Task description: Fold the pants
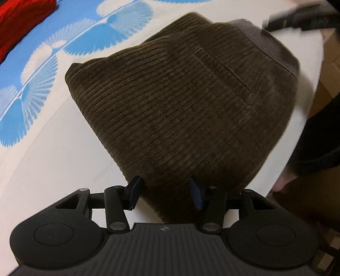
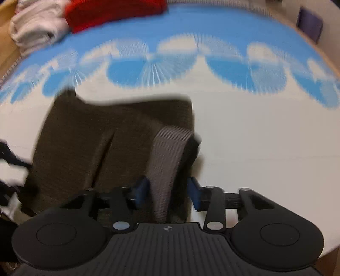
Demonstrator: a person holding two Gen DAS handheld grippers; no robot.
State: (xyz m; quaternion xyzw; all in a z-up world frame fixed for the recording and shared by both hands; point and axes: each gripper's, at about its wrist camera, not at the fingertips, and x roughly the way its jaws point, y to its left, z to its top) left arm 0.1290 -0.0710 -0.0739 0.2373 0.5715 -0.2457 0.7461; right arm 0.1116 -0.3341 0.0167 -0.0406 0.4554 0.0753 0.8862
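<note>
Dark olive corduroy pants (image 1: 182,102) lie folded into a compact stack on the white part of the bed cover (image 1: 53,165). My left gripper (image 1: 165,191) is open, its jaws on either side of the stack's near edge. In the blurred right wrist view the same pants (image 2: 89,138) lie ahead and to the left. My right gripper (image 2: 167,191) is open around the grey ribbed waistband (image 2: 167,152), which stands up between the jaws. The right gripper also shows blurred at the top right of the left wrist view (image 1: 297,19).
The cover has a blue and white fan pattern (image 2: 170,63) farther back. A red garment (image 2: 114,10) and a white folded garment (image 2: 36,25) lie at the far left. The bed edge (image 1: 297,131) runs to the right of the pants, with a dark sleeve (image 1: 318,138) beyond it.
</note>
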